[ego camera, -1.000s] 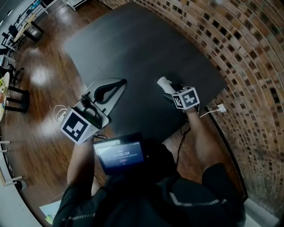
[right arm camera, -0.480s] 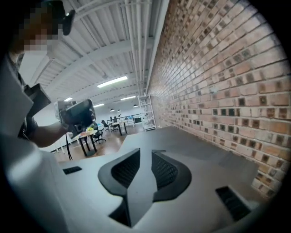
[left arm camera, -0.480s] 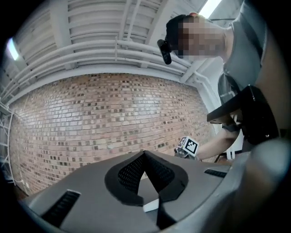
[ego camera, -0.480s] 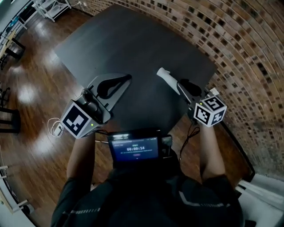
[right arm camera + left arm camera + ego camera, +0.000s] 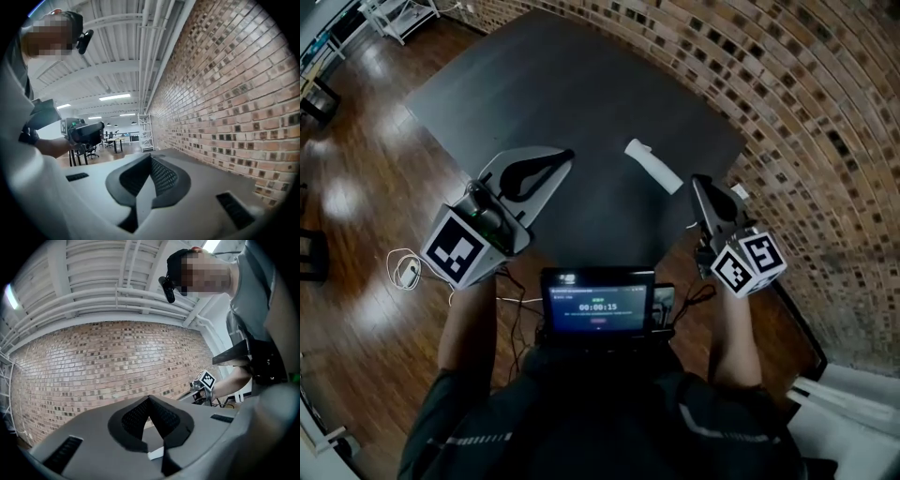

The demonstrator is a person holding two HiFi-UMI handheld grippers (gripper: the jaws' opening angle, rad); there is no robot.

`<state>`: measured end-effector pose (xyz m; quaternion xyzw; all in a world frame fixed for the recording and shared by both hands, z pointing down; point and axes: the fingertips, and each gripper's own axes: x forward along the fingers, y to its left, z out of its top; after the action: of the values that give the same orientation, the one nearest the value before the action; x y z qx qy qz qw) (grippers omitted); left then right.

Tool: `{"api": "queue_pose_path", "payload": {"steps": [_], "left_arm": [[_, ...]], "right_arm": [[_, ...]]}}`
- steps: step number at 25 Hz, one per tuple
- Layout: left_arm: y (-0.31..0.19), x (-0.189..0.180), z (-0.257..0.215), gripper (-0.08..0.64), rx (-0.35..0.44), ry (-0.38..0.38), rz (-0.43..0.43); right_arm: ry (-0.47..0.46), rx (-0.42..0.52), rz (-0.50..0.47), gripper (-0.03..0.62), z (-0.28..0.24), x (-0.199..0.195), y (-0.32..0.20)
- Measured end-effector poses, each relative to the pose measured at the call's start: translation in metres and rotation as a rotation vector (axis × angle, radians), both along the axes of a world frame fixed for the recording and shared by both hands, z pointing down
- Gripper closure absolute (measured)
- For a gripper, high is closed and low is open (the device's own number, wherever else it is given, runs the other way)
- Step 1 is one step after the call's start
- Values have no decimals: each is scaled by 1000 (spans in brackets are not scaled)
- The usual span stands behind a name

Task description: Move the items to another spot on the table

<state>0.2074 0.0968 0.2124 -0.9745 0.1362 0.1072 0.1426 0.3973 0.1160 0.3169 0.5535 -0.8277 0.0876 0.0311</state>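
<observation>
Just ahead of the right gripper [image 5: 697,181] and slightly to its left, the white cylinder [image 5: 653,166] lies flat on the dark table [image 5: 562,84], w/ nothing touching it. Its long axis runs diagonally: the near end aims approx. at the right gripper's tips, the far end angles away twd the left gripper [image 5: 565,155]. The right gripper is clearly the nearer; the left gripper sits well off on the cylinder's other side.

The right jaws have just been closing and meet at the tips w/ nothing btwn them. The left jaws are likewise pressed together, empty. So a pickup would prob. need the right jaws spread first, then a short reach fwd-left, pinching across the cylinder, not along it.

Hard to read: neither gripper view shows the cylinder for sure; both look out at brick wall [image 5: 825,122] and ceiling. A small white bit [image 5: 156,453] shows low in the left jaws' hollow; can't tell what it is. The table's near edge is hidden behind a chest-mounted screen [image 5: 598,305].
</observation>
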Motion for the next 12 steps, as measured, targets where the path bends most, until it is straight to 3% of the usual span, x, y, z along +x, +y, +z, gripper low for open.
{"api": "queue_pose_path", "payload": {"steps": [12], "left_arm": [[9,9,-10,567,13,-5,28]], "right_arm": [[38,41,-15,589,-14,-7,1]]}}
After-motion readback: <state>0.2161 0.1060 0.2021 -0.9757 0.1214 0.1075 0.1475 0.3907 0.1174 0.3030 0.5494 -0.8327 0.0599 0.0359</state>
